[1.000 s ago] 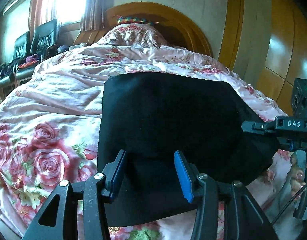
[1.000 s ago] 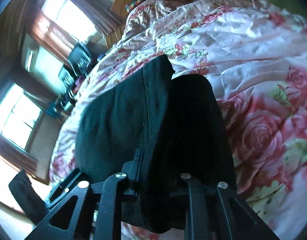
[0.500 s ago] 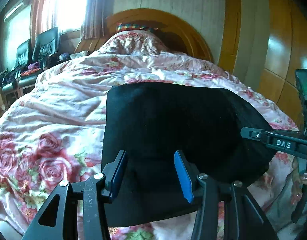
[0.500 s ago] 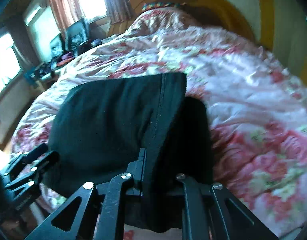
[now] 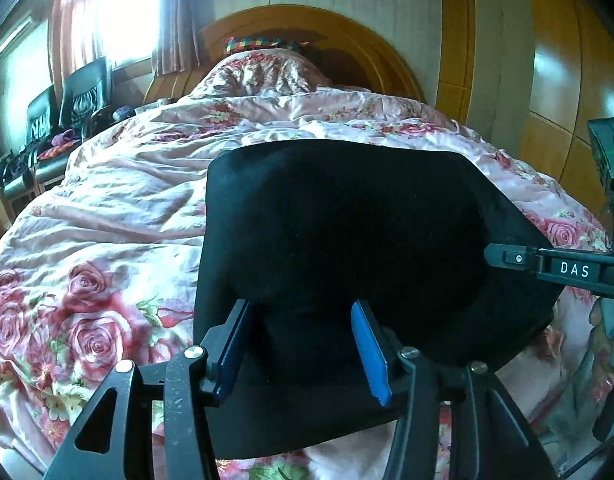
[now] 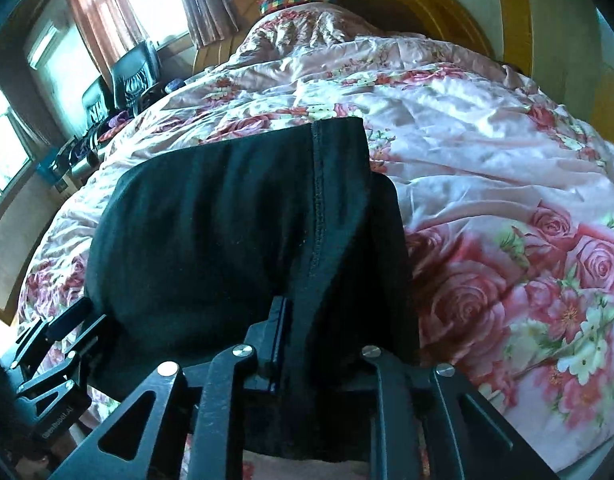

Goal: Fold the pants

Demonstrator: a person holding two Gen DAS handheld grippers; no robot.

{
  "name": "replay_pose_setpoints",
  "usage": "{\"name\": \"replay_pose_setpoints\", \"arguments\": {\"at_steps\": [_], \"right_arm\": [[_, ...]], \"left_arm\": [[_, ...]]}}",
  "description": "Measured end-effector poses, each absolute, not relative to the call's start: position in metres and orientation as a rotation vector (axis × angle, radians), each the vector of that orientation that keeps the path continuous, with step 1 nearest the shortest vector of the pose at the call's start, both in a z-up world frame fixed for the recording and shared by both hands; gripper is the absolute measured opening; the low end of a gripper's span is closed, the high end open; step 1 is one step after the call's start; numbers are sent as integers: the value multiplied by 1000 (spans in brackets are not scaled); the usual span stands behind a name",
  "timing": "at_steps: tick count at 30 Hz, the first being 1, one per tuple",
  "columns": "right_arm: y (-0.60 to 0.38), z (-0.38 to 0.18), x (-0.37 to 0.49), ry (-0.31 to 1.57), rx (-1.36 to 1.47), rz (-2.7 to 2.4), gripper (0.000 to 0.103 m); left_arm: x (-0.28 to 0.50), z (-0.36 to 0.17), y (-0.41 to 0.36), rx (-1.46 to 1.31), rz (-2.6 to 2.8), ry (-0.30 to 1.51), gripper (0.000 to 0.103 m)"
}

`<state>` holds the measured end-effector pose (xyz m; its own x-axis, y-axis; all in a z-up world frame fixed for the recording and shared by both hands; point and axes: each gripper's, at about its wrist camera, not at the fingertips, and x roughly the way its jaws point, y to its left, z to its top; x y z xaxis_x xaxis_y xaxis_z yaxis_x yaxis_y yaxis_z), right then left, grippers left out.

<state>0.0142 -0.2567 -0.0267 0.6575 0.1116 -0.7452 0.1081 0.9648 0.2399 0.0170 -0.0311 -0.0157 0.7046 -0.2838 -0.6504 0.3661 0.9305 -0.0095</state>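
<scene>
While the right wrist view was tipped hard to one side a second ago, it now sits close to level, and the black pants [image 6: 211, 232] lie in it squarely on the floral bed quilt [image 6: 487, 152], folded into a thick pad with a stitched seam running up the top layer. In the left wrist view the framing has barely changed; the pants [image 5: 347, 232] sit a little lower in the picture and more of the wooden headboard [image 5: 347, 36] shows above the pillow. The right hand-held gripper [image 6: 319, 344] points down at the near edge of the pants with a bunched fold of black cloth between its fingers; its jaws are opening, yet the cloth still fills the narrow gap and the pads press on it. The left hand-held gripper [image 5: 303, 348] also angles down over the near edge, its blue pads [image 5: 369, 352] standing apart on either side of the fabric without pinching it. At the right rim of that view, fingers [image 5: 607, 344] of the person's hand wrap the right tool's handle.
</scene>
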Motion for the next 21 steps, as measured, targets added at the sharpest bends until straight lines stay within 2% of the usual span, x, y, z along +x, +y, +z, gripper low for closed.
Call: {"name": "replay_pose_setpoints", "arguments": {"at_steps": [11,12,13,15,17,18,19,21], "right_arm": [[-265,-20,12,840,354,14,25],[-270,-16,9,814,367,-23,30],[-274,-12,6,784,370,-55,45],[-284,-2,-2,697,393,-93,58],[-288,5,-6,646,410,-74,51],[-287,9,-5,636,407,-41,40],[-285,11,-3,638,396,-26,35],[-276,16,2,638,351,31,33]], "left_arm": [[23,0,-21,38,-362,729,52],[25,3,-19,28,-359,725,52],[27,6,-18,21,-356,720,52],[32,13,-16,8,-353,710,52],[37,17,-17,9,-355,704,52],[41,19,-19,19,-350,703,52],[44,21,-21,32,-343,700,52],[52,24,-25,56,-332,700,52]]}}
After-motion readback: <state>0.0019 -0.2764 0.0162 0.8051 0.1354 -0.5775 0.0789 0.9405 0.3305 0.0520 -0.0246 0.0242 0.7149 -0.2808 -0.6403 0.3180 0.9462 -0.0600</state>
